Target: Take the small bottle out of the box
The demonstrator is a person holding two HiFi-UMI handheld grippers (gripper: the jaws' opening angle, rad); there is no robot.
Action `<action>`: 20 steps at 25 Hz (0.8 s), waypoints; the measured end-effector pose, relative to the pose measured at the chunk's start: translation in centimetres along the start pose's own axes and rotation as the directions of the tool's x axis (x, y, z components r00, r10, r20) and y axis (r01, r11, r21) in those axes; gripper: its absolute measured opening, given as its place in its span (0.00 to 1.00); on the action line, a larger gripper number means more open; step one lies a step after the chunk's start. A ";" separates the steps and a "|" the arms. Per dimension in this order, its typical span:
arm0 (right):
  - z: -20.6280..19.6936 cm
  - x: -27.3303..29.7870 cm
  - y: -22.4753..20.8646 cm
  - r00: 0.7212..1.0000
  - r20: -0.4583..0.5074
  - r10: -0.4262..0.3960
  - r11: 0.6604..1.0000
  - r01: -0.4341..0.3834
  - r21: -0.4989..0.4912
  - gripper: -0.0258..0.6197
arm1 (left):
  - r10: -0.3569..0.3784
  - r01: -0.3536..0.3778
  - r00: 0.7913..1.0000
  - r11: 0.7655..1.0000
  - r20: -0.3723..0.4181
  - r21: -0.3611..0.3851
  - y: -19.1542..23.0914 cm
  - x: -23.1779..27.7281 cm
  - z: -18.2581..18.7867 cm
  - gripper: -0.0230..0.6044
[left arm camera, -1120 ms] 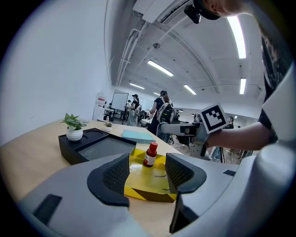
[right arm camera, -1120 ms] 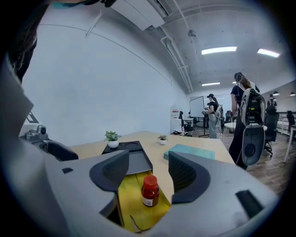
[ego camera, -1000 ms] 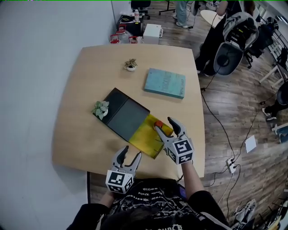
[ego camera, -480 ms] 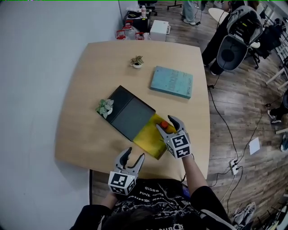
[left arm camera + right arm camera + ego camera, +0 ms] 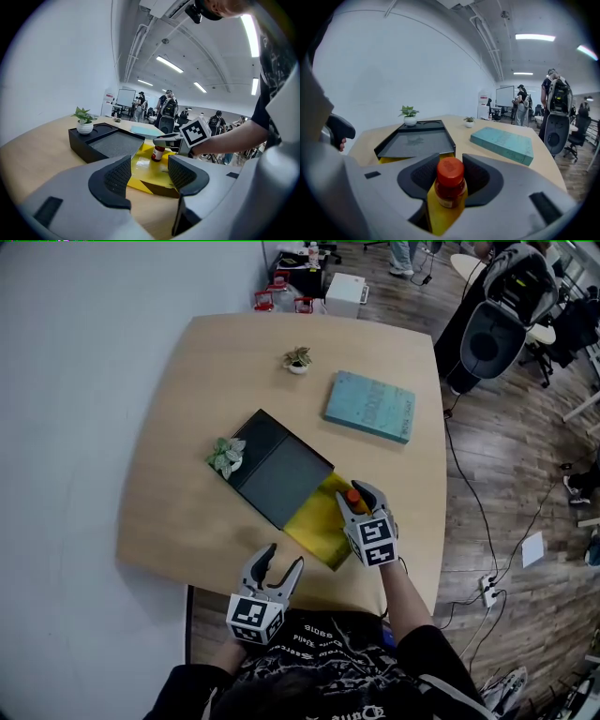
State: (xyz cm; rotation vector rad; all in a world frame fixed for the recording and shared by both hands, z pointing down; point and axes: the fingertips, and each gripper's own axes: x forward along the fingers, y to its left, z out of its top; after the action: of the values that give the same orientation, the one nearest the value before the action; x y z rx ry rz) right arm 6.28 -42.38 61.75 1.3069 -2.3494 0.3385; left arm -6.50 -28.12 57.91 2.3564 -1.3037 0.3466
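The small bottle, red-capped with dark red contents, stands upright at the far right corner of the open yellow box. My right gripper straddles it and its jaws are closing, with the pads against both sides of the bottle. From the left gripper view the bottle still rests on the yellow floor of the box. My left gripper hovers open and empty at the table's near edge, short of the box.
A black tray adjoins the box on its far side, with a small potted plant in its corner. A teal book and another tiny plant lie farther back. The table's near edge is close to both grippers.
The right gripper's jaws went from wide open beside the bottle to closed in around it. The left gripper stayed about where it was.
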 end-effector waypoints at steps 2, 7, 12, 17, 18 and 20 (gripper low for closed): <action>-0.1 0.0 -0.1 1.000 -0.003 -0.002 1.000 0.002 -0.001 0.28 | 0.004 -0.004 1.000 1.000 -0.002 -0.002 0.1 -0.1 -0.1 0.44; -0.1 0.2 0.1 1.000 -0.010 0.007 1.000 -0.007 0.008 0.28 | 0.008 -0.008 1.000 1.000 -0.006 -0.003 0.4 -0.3 -0.1 0.44; 2.1 -0.8 -0.1 0.999 0.034 0.034 0.999 -0.036 0.041 0.28 | 0.014 -0.014 1.000 1.000 -0.002 -0.010 0.2 -0.6 0.0 0.44; 4.8 -2.3 0.9 0.995 0.073 0.075 0.997 -0.076 0.015 0.28 | 0.005 -0.005 1.000 1.000 0.005 -0.012 0.0 -0.5 0.1 0.44; 5.2 -2.6 1.2 0.994 0.076 0.085 0.996 -0.086 0.010 0.28 | 0.002 -0.002 1.000 1.000 0.009 -0.011 -0.1 -0.5 0.2 0.44; 5.8 -3.2 1.7 0.992 0.079 0.096 0.995 -0.095 -0.010 0.28 | -0.006 0.007 1.000 1.000 0.018 -0.009 -0.4 -0.4 0.4 0.44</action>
State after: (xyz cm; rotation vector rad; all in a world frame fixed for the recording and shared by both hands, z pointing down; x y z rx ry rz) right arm 4.87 -41.50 55.14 1.2286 -2.4827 0.3139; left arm -6.38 -27.84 57.27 2.3613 -1.3029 0.3172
